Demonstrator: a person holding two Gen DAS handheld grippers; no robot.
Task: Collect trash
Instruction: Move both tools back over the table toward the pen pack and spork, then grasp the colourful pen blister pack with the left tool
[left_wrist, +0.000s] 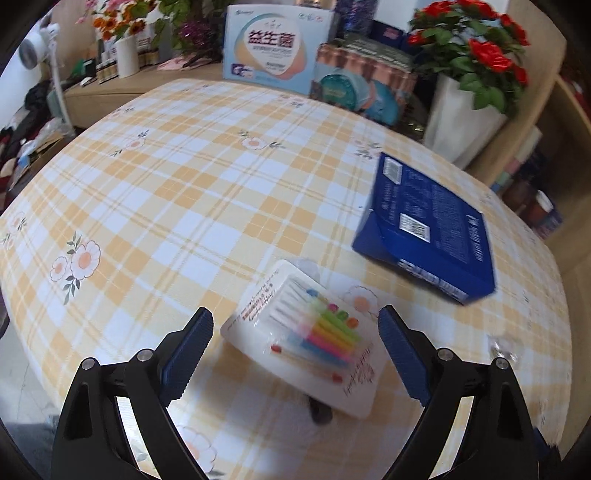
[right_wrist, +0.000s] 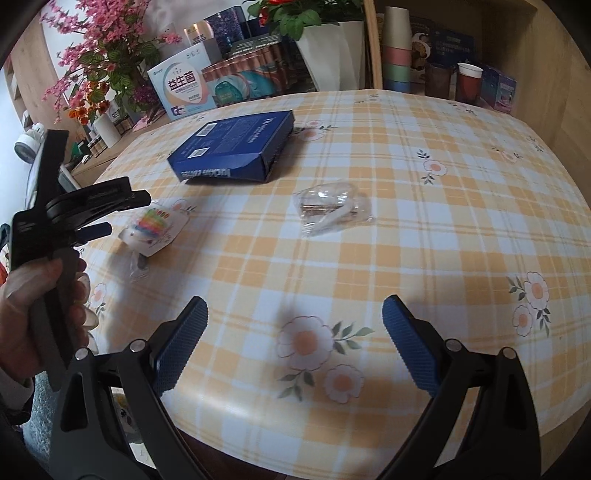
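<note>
Blue pads: left tool (left_wrist: 295, 350) spread wide, nothing gripped; candle pack lies between the pads, neither pad pressing it
Right tool (right_wrist: 295, 343): blue pads also wide apart, empty; only checked cloth between them
Hand (right_wrist: 40, 306): seen from the right wrist view at the left edge, wrapped round the black handle of the left tool
Bench (left_wrist: 166, 192): covered by a yellow-and-white checked cloth with flower prints
Candle pack (left_wrist: 306, 339): white card with bright coloured candles under clear plastic; near the front edge of the bench, one end lifted off the cloth
Clear wrapper (right_wrist: 332, 212): crumpled plastic with something brownish inside; mid-bench, apart from the pack and the box
Blue box (left_wrist: 428, 229): flat, printed side up, lying behind the pack; not touching it
Back edge: white box (left_wrist: 273, 44) with pastel print, upright; white pot (left_wrist: 458, 122) of red flowers to its right; stacked cups (right_wrist: 397, 48) on a shelf beyond
</note>
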